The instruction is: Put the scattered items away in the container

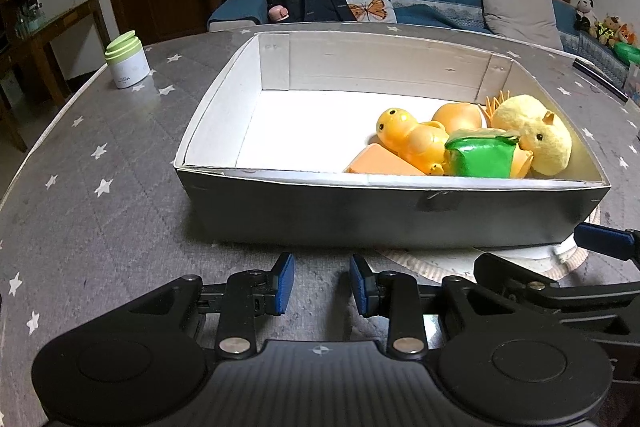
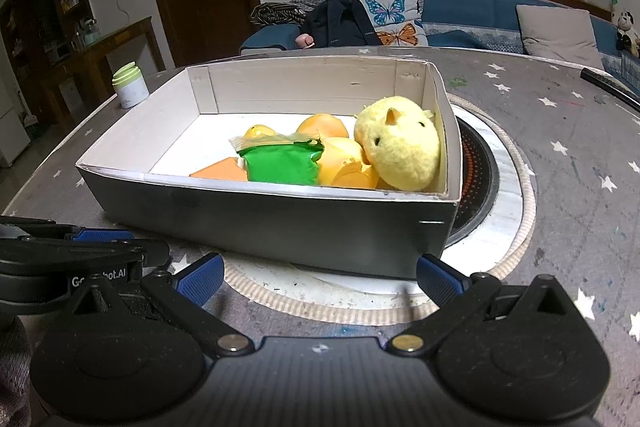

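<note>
- Two claws hover before a grey cardboard box on the star-patterned counter.
- Left claw: narrow gap, empty.
- Right claw: spread wide, empty.
- Inside, at the box's right end: fluffy yellow plush chick, glossy green pouch, yellow plastic duck.

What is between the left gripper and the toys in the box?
Only the box's near wall stands between the left gripper and the toys. The box top is open, so nothing covers them.
</note>
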A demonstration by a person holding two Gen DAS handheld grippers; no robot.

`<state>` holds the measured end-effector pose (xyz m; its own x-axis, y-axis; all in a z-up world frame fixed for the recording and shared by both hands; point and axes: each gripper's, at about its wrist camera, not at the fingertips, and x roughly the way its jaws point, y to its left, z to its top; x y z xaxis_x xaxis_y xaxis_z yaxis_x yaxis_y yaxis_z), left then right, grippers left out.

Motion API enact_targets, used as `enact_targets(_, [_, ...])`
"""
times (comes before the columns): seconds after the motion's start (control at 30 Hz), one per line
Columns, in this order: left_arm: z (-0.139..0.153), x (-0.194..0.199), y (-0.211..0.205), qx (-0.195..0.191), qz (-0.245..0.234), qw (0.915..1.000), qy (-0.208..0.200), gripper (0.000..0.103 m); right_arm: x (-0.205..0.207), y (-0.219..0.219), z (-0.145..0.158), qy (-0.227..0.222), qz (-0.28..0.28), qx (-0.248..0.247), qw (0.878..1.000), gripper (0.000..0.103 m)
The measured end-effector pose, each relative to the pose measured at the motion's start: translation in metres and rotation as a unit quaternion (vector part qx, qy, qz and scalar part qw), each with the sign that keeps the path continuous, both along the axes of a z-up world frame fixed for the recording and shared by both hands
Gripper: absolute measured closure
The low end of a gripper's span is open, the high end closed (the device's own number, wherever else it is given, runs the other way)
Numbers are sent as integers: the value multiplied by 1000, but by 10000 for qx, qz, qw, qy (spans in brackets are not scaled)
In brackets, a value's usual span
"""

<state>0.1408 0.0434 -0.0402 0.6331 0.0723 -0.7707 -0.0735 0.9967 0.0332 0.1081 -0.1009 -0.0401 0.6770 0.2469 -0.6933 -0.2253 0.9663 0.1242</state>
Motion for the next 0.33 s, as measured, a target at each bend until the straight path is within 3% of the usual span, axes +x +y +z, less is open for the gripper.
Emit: enact_targets(0.33, [0, 2, 1, -8, 22, 10000, -34, 70, 2, 0, 0, -3, -20, -12, 10000, 0])
